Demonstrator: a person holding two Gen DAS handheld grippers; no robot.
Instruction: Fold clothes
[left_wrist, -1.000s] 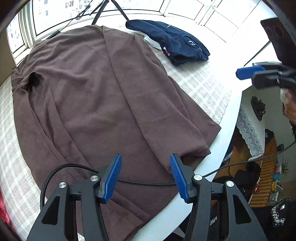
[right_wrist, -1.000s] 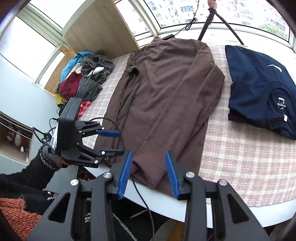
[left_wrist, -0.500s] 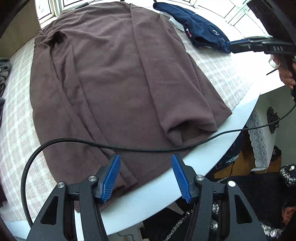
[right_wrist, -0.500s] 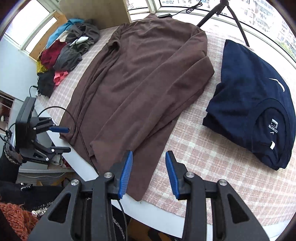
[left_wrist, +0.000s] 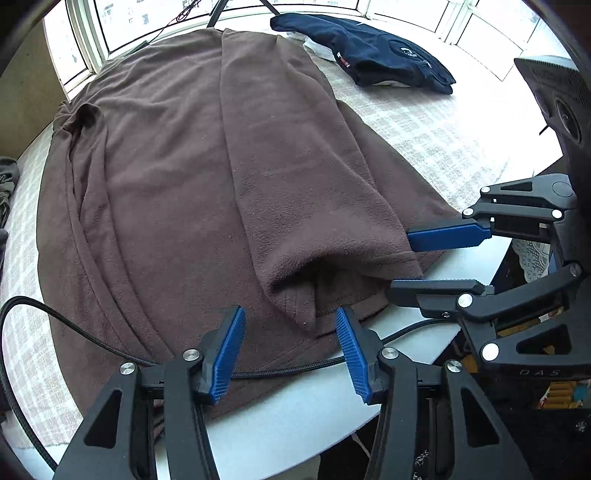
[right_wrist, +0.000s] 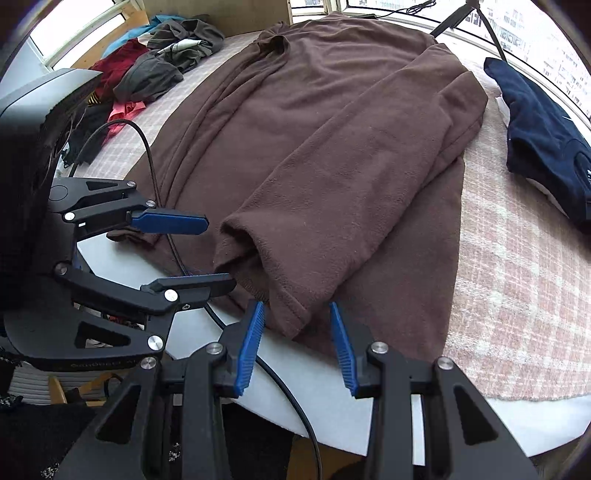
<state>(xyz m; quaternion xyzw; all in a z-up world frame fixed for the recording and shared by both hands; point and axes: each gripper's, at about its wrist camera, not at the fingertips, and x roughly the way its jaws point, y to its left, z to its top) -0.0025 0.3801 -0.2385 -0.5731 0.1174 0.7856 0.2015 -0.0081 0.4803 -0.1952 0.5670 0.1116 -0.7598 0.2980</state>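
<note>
A brown fleece top (left_wrist: 177, 166) (right_wrist: 332, 122) lies flat on the table, one sleeve folded along its body. The sleeve's cuff (left_wrist: 317, 273) (right_wrist: 255, 258) rests on the hem at the near table edge. My left gripper (left_wrist: 290, 317) (right_wrist: 219, 253) points down over the hem just beside the cuff. Its jaws are closing with brown cloth between them, and the pads are not touching it. My right gripper (right_wrist: 295, 310) (left_wrist: 406, 262) is open, straddling the cuff's corner without pressing. The two grippers are close together.
A folded navy garment (left_wrist: 369, 48) (right_wrist: 535, 122) sits at the far right on the plaid tablecloth (right_wrist: 517, 295). A pile of loose clothes (right_wrist: 155, 62) lies at the far left. A black cable (left_wrist: 295, 365) (right_wrist: 162, 206) crosses the hem. The white table rim (left_wrist: 295, 413) is right below the grippers.
Both grippers have come down and in toward the hem at the table edge and now sit side by side at the cuff. The left jaws have narrowed a little.
</note>
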